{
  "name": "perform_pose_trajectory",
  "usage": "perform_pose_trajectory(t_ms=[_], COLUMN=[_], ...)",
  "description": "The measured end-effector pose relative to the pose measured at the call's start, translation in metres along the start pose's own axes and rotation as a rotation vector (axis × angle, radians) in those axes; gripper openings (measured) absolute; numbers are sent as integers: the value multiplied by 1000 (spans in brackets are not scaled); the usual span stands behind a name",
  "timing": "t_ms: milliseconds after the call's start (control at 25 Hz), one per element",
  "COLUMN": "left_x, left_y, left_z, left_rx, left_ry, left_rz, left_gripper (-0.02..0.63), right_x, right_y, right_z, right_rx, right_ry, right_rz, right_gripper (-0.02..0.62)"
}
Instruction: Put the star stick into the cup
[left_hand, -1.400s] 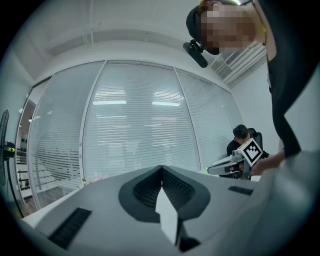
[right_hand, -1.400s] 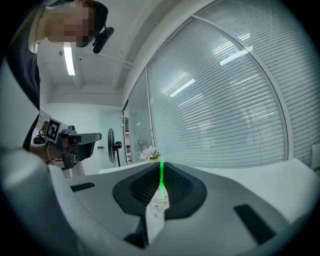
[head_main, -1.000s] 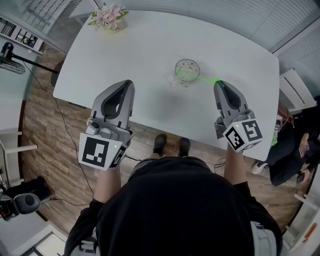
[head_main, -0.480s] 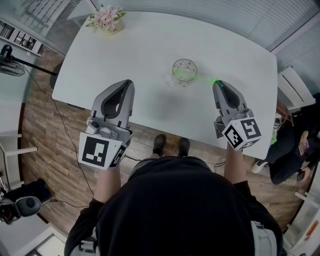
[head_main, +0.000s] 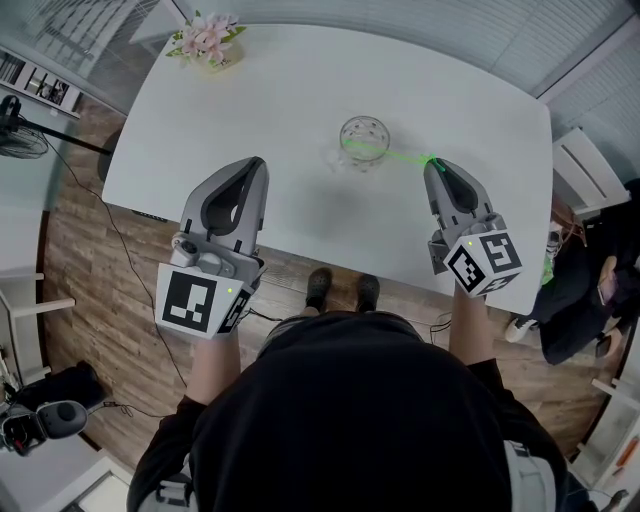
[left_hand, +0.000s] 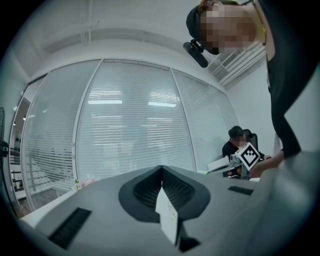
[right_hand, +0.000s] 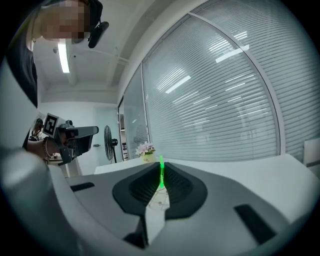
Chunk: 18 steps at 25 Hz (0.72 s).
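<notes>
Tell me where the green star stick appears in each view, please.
Head view: the star stick runs from the cup to the right gripper, right of centre.
Left gripper view: not visible.
Right gripper view: star stick at centre, between the jaws.
Shared landmark: the flower pot, in all three.

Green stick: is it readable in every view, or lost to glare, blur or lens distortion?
Head view: sharp and evenly lit; the green stick is a thin bright line, while the clear cup almost fades into the white table. Right gripper view: the stick glows oversaturated between the jaws; fisheye bows the blinds, with ceiling-light reflections. Left gripper view: stick not discernible; same fisheye, dark corners.
</notes>
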<state>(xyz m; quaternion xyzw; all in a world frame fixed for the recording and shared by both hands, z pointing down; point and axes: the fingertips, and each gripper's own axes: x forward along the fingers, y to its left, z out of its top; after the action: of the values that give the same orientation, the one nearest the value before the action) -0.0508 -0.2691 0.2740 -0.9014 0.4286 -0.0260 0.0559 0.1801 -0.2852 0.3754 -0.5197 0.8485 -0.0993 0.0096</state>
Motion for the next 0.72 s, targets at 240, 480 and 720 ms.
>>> perform_pose_trajectory(t_ms=[240,480,720], left_x=[0,0,-2], left_y=[-1,-1,1], left_z=[-3,-2,-3], left_rx=[-7,-9,-18], left_ry=[6,1,-1], left_rz=[-3,-3,2], left_gripper=[11,11,11], right_x=[-2,-4,-4], right_y=[-2,-2,-1], right_z=[-3,-5,-9], right_rx=[-3,0,0], right_ry=[6,9,19], right_rz=[-9,-15,-20], right_gripper=[29,30,57])
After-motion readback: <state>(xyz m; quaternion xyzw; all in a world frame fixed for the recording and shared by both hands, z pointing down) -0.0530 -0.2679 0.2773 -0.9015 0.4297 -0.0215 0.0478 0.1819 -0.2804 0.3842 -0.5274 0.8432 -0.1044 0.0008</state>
